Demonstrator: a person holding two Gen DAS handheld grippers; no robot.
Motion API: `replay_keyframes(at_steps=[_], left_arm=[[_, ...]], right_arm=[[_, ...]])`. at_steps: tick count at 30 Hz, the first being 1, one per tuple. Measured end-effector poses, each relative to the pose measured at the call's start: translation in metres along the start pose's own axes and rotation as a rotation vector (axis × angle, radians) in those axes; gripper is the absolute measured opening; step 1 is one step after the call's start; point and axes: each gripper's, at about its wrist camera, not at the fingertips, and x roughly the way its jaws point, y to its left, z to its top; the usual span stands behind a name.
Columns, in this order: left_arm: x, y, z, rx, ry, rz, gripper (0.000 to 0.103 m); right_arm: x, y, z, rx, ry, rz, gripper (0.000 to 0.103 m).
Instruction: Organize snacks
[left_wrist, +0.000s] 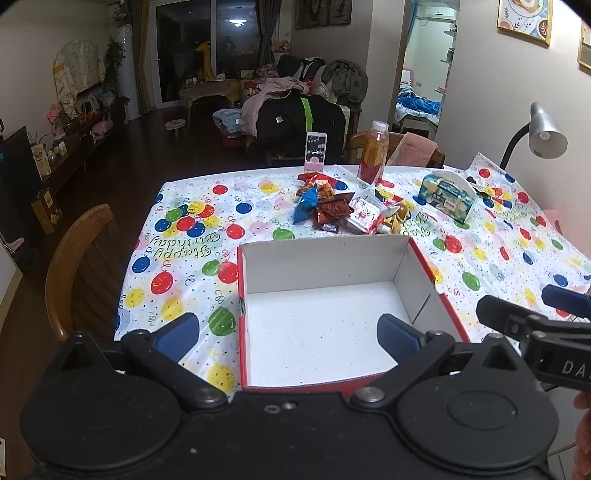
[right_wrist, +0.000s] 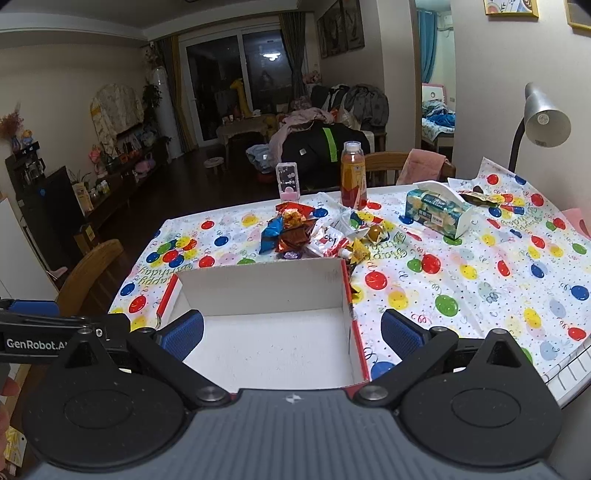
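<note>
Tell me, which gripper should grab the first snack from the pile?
Probably the right gripper. The snack pile sits behind the far right corner of the empty box, nearer its side. Both it and the left gripper are open and holding nothing.

The near wall of the box (left_wrist: 317, 386) is covered by the left claw (left_wrist: 288, 334) body in the left wrist view, and by the right claw (right_wrist: 291, 334) body in the right wrist view. The right claw (left_wrist: 535, 314) is cut off by the left wrist view's right edge, so its jaws cannot be judged there. The snack pile (left_wrist: 347, 206) overlaps itself; wrapper print is too small to read. The lamp (right_wrist: 543, 118) base is hidden behind the table's (right_wrist: 480, 280) cloth. The tissue pack (left_wrist: 447, 195) lettering is unreadable. A hand (right_wrist: 5, 402) is cut at the left edge.
</note>
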Motion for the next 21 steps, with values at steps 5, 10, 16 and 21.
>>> replay_keyframes(at_steps=[5, 10, 16, 21], left_arm=[[-0.003, -0.005, 0.007, -0.004, 0.008, 0.005, 0.102], [-0.006, -0.011, 0.013, -0.003, 0.011, 0.004, 0.102], [-0.008, -0.019, 0.018, 0.001, 0.019, 0.0, 0.102], [-0.008, -0.021, 0.019, 0.002, 0.021, -0.004, 0.102]], right_arm=[[-0.002, -0.002, 0.008, -0.009, 0.003, 0.01, 0.103], [-0.003, -0.008, 0.015, 0.0, 0.011, 0.015, 0.103], [-0.003, -0.015, 0.021, 0.014, 0.018, 0.022, 0.103], [-0.001, -0.018, 0.024, 0.023, 0.031, 0.024, 0.103]])
